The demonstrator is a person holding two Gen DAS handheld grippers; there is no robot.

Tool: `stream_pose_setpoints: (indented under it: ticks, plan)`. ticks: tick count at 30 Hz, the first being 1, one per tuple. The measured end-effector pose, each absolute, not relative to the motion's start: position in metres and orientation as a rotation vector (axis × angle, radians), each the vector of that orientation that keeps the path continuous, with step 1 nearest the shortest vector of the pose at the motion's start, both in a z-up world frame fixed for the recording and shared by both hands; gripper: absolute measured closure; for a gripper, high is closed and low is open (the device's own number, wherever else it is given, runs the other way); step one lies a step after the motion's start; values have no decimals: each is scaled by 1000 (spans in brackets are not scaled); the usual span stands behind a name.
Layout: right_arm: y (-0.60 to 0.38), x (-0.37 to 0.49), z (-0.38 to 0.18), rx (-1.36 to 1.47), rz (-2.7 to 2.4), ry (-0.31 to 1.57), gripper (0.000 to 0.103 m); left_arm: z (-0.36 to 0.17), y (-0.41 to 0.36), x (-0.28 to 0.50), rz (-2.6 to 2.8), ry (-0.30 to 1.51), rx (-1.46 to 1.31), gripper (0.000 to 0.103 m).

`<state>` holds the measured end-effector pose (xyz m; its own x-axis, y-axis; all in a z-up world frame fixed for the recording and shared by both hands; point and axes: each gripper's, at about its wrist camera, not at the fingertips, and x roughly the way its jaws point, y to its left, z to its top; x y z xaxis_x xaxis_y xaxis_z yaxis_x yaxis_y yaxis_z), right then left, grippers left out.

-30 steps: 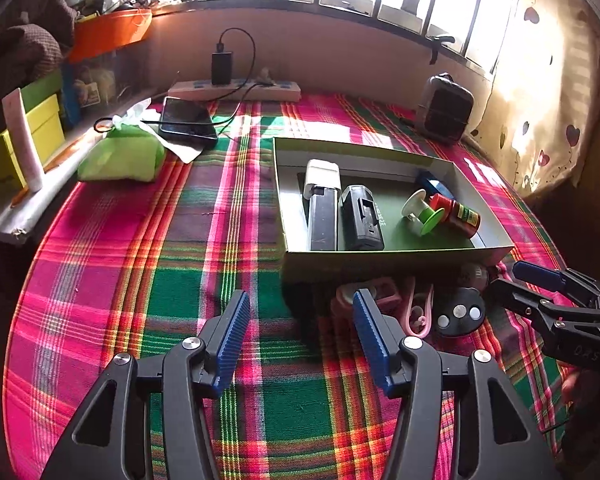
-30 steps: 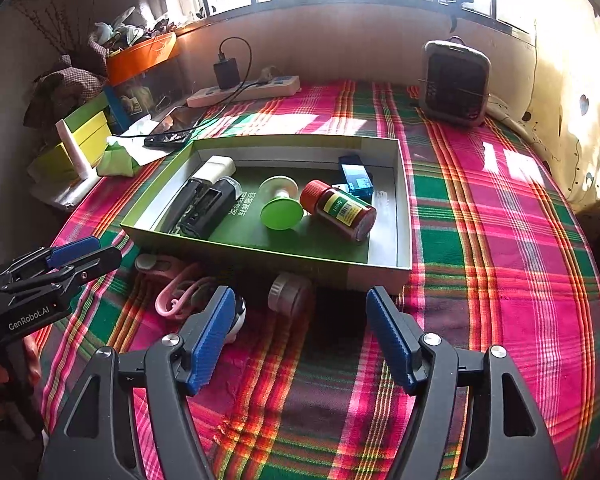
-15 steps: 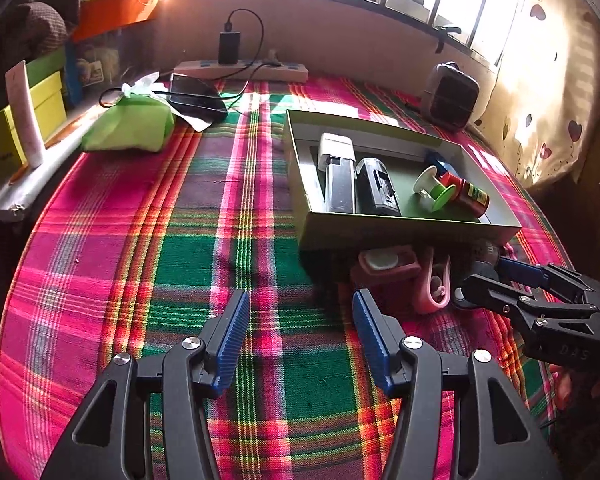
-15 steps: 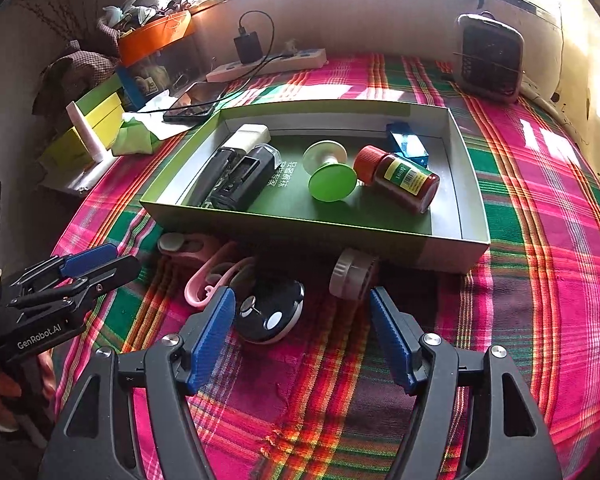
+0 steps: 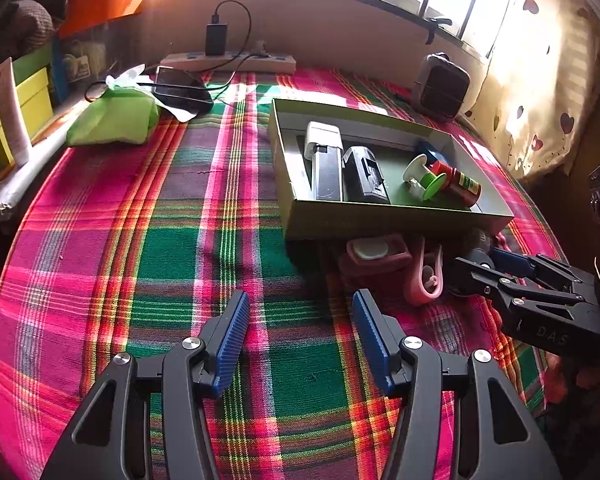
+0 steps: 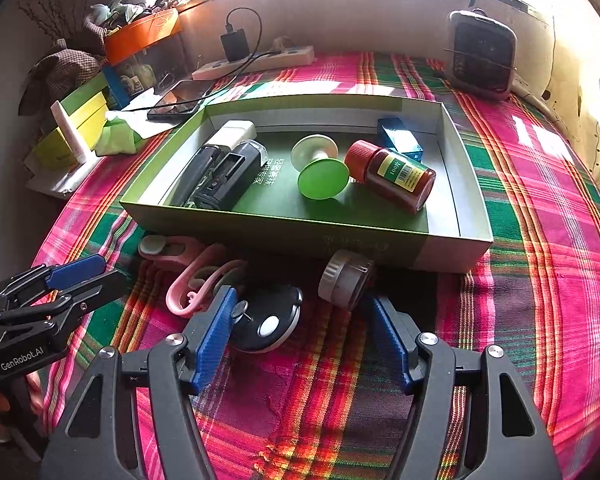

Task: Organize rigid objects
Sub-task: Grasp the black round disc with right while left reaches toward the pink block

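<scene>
Two grippers spread, right gripper [image 6: 300, 312] over black disc [image 6: 266, 322]

We see the shallow green cardboard tray [image 6: 452, 256] on the plaid tablecloth [image 6: 540, 288]; in it, left to right, lie a black-and-white stapler [image 6: 220, 152], a black battery pack [image 6: 230, 174], a green-flanged plastic spool [image 6: 320, 168], a red-capped spice bottle [image 6: 392, 174], with a small blue box [image 6: 400, 138] behind. Before the tray lie a pink plastic clip [image 6: 196, 284], a round black-and-white gadget [image 6: 266, 322] and a clear lidded jar [image 6: 346, 280].
</scene>
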<state>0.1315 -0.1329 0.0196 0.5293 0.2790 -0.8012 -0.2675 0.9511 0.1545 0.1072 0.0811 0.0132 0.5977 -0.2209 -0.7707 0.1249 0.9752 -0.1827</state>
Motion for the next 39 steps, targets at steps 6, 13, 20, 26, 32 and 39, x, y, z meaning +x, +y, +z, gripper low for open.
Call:
stream_pose_setpoints:
  ticks: [6, 13, 20, 26, 32, 39]
  plan:
    - [-138, 129, 20, 30, 331, 954, 56, 13, 72, 108, -223, 914, -105, 50]
    - [-146, 127, 20, 58, 349, 948, 67, 14, 58, 111, -263, 926, -100, 50]
    - [-156, 121, 22, 75, 358, 944, 74, 13, 39, 115, -304, 934, -88, 50]
    - [-173, 118, 21, 98, 343, 946, 74, 14, 25, 118, -334, 940, -79, 49]
    - [-192, 115, 20, 115, 316, 945, 74, 14, 12, 120, -371, 952, -92, 49]
    - [-212, 112, 20, 126, 288, 940, 74, 13, -6, 124, -369, 952, -60, 48]
